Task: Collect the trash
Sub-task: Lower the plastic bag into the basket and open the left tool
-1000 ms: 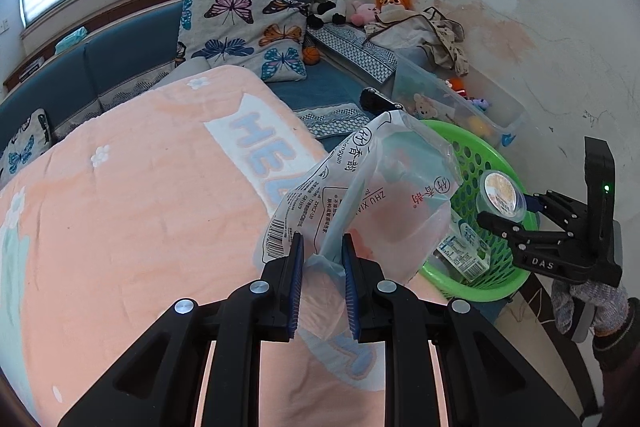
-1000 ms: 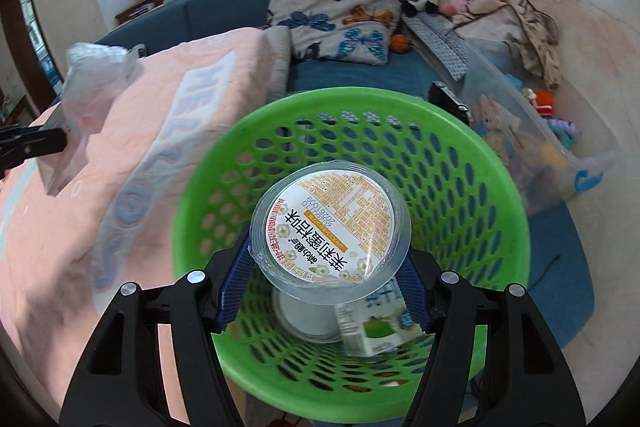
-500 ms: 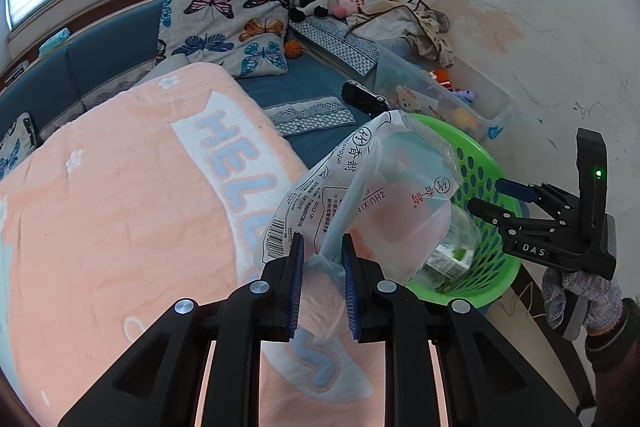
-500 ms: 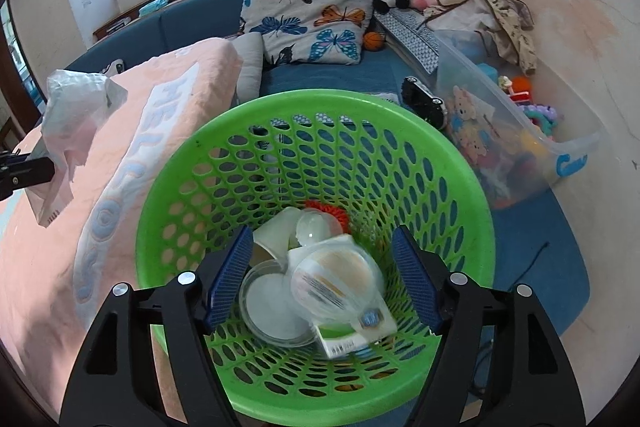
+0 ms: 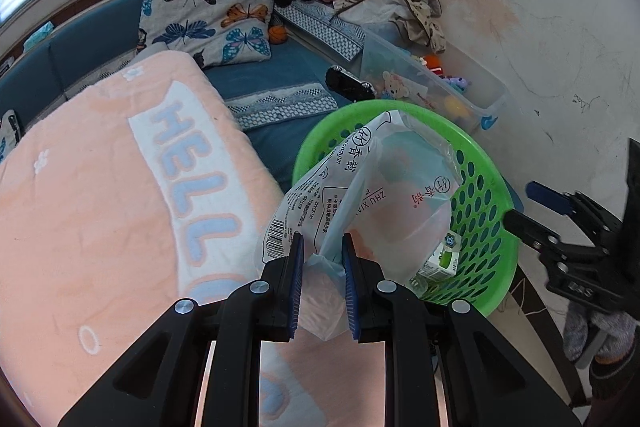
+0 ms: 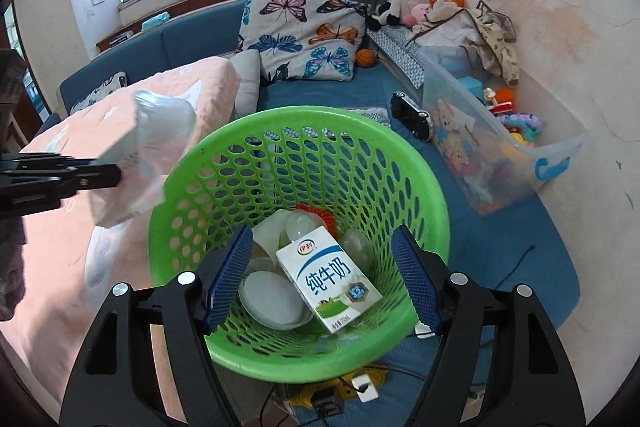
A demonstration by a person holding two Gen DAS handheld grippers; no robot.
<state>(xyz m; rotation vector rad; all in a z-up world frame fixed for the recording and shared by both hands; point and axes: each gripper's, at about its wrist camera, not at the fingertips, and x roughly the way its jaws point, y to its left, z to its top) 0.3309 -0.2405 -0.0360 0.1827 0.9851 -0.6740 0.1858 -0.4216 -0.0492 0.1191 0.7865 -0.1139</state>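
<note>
Left gripper (image 5: 322, 259) is clamped on a crinkly clear plastic bag with printed text (image 5: 372, 195), dangling over the round green perforated plastic basket (image 6: 432, 195). Right gripper (image 6: 322, 269) sits spread apart, empty, basket's white milk carton (image 6: 330, 277) just below it.

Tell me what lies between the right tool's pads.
Nothing held: right tool is open above the green basket; milk carton lies below in it, per right wrist view.
</note>
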